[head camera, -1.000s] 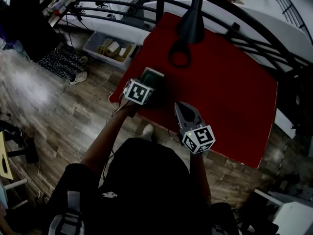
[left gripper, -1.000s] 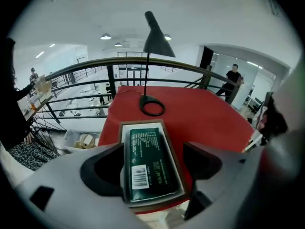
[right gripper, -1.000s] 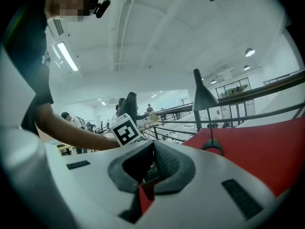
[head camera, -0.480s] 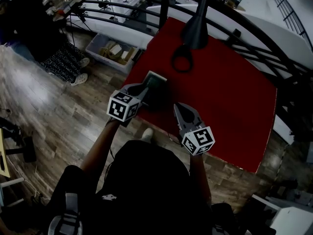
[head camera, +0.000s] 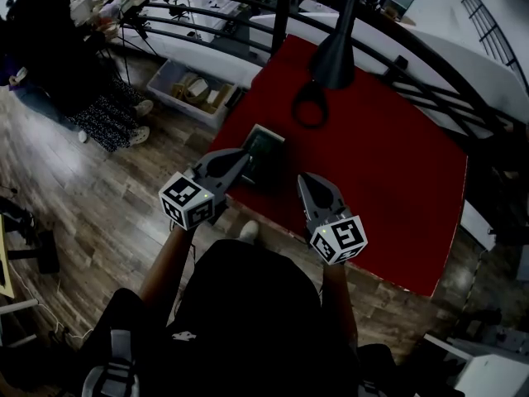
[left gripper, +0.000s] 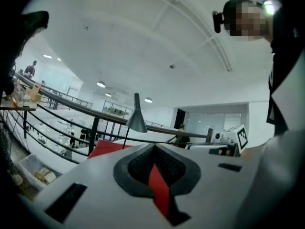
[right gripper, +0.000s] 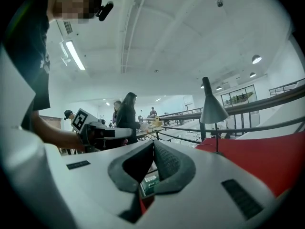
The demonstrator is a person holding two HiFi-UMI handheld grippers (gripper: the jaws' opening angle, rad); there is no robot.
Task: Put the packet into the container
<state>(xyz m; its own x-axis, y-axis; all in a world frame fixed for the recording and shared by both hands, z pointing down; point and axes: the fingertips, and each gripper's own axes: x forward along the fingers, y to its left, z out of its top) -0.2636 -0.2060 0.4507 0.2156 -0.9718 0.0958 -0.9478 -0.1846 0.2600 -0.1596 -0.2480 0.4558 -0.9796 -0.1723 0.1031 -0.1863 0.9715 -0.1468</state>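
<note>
The dark green packet (head camera: 264,151) lies flat on the red table (head camera: 388,164), close to the table's near left edge. A pale edge (head camera: 266,130) runs round its far side, and I cannot tell from here whether that is the container or part of the packet. In my right gripper view a bit of the same packet (right gripper: 148,184), green with a white label, shows through the gap low between the fingers. My left gripper (head camera: 247,150) reaches in from the left, and its tips overlap the packet's left side in the head view. How high above the packet they are I cannot judge. Its fingers have just been closing and are now pressed together (left gripper: 153,148) with nothing pinched. Only a sliver of red table shows in the slit behind them. My right gripper (head camera: 305,179) is just to the right of the packet and clear of it. Its fingers meet at the tips (right gripper: 153,143) and hold nothing. Beyond the packet a black lamp (head camera: 335,52) stands on the table, with its ring-shaped base (head camera: 307,106) well apart from the packet. Past the table's left edge, on the wooden floor (head camera: 91,188), sits a grey bin (head camera: 194,89).
</note>
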